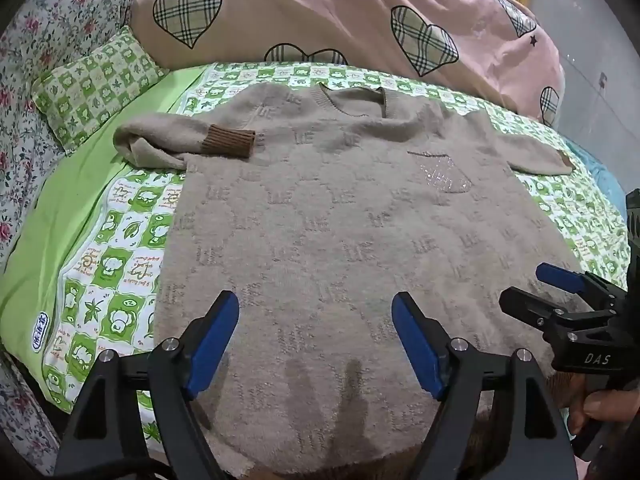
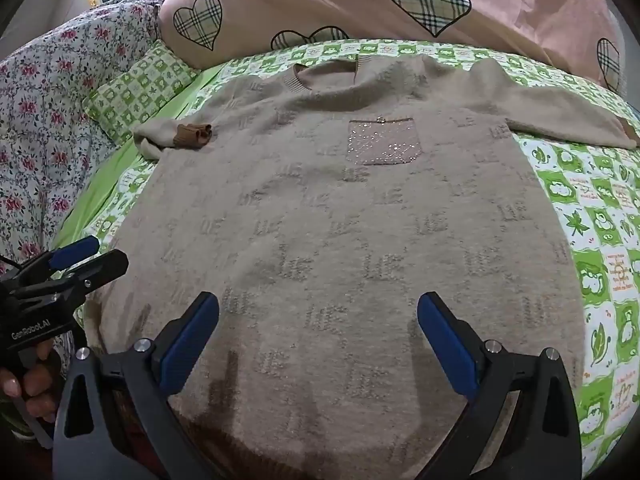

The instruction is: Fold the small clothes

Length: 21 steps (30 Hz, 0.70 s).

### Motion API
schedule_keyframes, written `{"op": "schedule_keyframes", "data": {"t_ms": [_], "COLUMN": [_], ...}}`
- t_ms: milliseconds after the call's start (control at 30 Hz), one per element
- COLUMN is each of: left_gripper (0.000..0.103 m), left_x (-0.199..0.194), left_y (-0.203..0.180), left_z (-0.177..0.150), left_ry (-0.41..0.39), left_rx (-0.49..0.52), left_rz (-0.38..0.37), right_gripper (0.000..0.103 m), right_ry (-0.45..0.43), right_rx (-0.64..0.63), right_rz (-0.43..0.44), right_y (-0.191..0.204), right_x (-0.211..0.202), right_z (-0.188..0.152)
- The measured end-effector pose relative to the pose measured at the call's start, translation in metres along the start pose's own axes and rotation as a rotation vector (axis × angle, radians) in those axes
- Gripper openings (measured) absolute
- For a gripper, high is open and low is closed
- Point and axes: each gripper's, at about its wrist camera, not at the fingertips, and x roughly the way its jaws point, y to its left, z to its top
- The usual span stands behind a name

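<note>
Both the left tool (image 1: 316, 340) and right tool (image 2: 318, 340) hung wide open and empty over the beige sweater (image 1: 340, 220) on the bed (image 1: 60, 200), pink quilt (image 1: 320, 12) behind.

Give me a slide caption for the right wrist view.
Open right gripper poised over a beige sweater spread flat on the green checked bedsheet.

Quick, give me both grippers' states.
Left gripper: open, holding nothing, above the sweater.
Right gripper: open, holding nothing.
</note>
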Motion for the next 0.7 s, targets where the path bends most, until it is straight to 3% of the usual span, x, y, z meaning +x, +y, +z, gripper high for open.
{"op": "schedule_keyframes", "data": {"t_ms": [700], "left_gripper": [0.081], "left_x": [0.010], "left_y": [0.005], "left_z": [0.007], "left_ry": [0.022], "left_rx": [-0.017], "left_rz": [0.002], "right_gripper": [0.100], "right_ry": [0.005], "right_rx": [0.004], "right_rz": [0.019], "right_y": [-0.002], "right_x": [0.006], "right_z": [0.005]}}
